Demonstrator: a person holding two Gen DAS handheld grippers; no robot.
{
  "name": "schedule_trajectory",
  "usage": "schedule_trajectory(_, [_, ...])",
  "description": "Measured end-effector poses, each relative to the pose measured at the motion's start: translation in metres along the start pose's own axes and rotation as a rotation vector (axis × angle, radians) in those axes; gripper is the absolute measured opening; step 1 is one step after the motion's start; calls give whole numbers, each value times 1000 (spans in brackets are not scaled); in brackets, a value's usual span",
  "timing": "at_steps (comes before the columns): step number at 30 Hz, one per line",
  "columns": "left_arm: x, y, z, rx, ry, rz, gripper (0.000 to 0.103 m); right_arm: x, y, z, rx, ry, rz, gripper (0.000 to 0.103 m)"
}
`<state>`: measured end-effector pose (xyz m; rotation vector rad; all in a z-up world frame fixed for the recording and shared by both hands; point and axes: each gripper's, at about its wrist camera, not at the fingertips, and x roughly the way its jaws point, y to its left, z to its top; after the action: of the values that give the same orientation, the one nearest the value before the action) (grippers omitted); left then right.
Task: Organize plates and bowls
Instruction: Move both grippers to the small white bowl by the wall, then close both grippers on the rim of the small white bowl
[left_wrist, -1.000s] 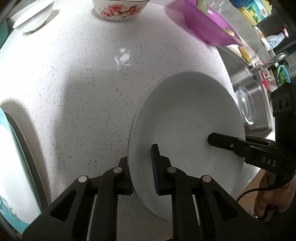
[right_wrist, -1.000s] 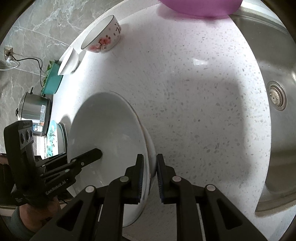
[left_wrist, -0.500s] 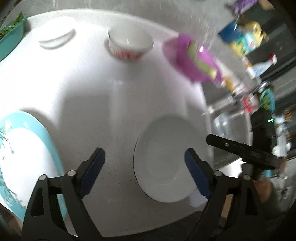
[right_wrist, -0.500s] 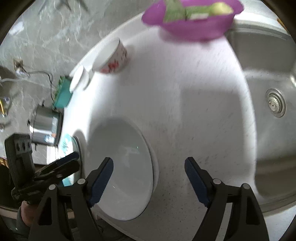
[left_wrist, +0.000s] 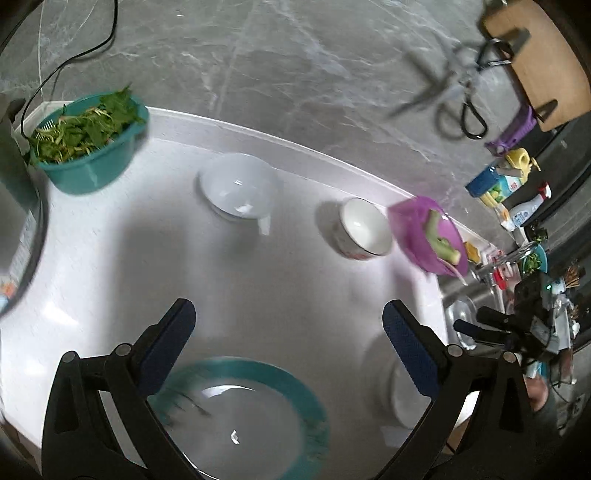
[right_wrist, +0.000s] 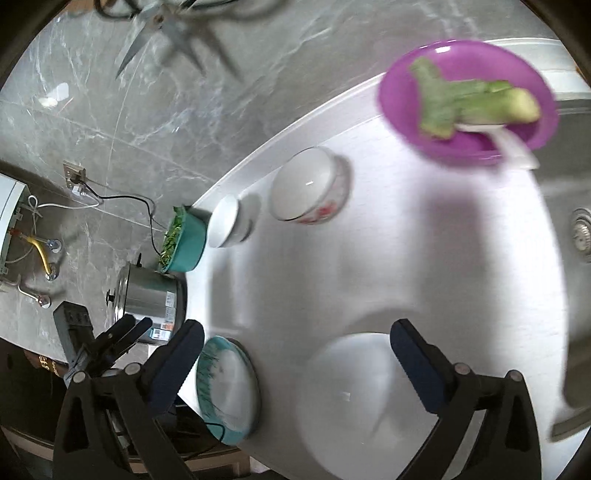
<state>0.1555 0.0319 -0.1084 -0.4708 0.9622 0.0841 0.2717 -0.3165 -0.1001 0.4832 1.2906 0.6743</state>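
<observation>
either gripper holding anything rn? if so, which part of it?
Nothing held. Left gripper and right gripper jaws are opening with nothing between them; the white plate lies free on the counter, below the right gripper.

No legible txt; labels too blurred.

teal basket of greens (left_wrist: 88, 147) sitting at counter's back-left corner | steel pot (right_wrist: 151, 301) standing just beside it | scissors (left_wrist: 458, 92) hanging on marble wall | sink drain (right_wrist: 583, 234) showing at right
</observation>
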Motion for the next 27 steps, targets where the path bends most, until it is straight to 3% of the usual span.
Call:
schedule_trajectory(3, [14,31,31,49,30,0,103,27,40,8,-37,13,23,103])
schedule_trajectory(6, [34,69,64,78,63,27,103,57,84,28,-128,10,-9,103])
schedule_trajectory(10, [72,91,106,150,100,46,103,117,127,68,-205,60,-93,103])
schedule_trajectory(15, [144,111,148,188,170,131,103,178,143,113,-196,76,-217,101])
schedule_trajectory(18, [176,124,162,171,195,141,102,217,146,129,-213,102,-302,98])
schedule_trajectory(23, [205,131,167,183,223,140,101,263,130,141,-146,158,-378,86])
schedule_trajectory(27, [218,134,166,197,223,150,99,285,126,140,-159,195,-413,85])
